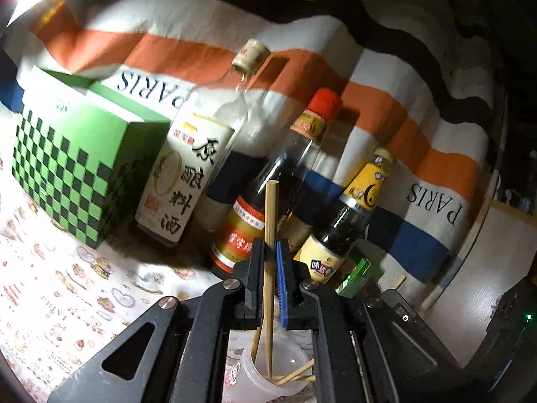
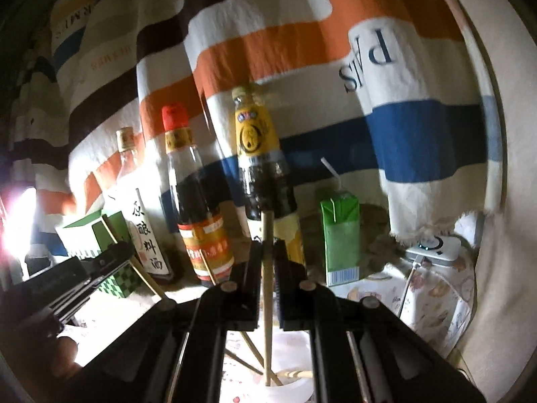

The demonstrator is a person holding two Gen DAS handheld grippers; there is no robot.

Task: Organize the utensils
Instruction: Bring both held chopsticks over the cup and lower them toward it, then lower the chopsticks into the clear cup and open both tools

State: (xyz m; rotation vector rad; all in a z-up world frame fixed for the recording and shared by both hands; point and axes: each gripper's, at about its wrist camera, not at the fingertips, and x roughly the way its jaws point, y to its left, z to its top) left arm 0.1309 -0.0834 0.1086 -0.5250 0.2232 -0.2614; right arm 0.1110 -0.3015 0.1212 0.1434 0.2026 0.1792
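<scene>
My left gripper (image 1: 269, 247) is shut on an upright wooden chopstick (image 1: 270, 221) whose lower end stands inside a translucent plastic cup (image 1: 278, 377) below the jaws. Several more chopsticks lie in that cup. My right gripper (image 2: 267, 247) is shut on another upright chopstick (image 2: 267, 268); its lower end reaches into the same white cup (image 2: 288, 389), where other chopsticks lean. The left gripper's body shows at the left of the right wrist view, holding its chopstick (image 2: 134, 258).
Three sauce and wine bottles (image 1: 188, 168) (image 1: 268, 184) (image 1: 349, 215) stand in a row against a striped cloth (image 1: 386, 117). A green checkered box (image 1: 77, 168) stands at the left, a green drink carton (image 2: 340, 238) at the right, a white charger (image 2: 433, 247) beyond it.
</scene>
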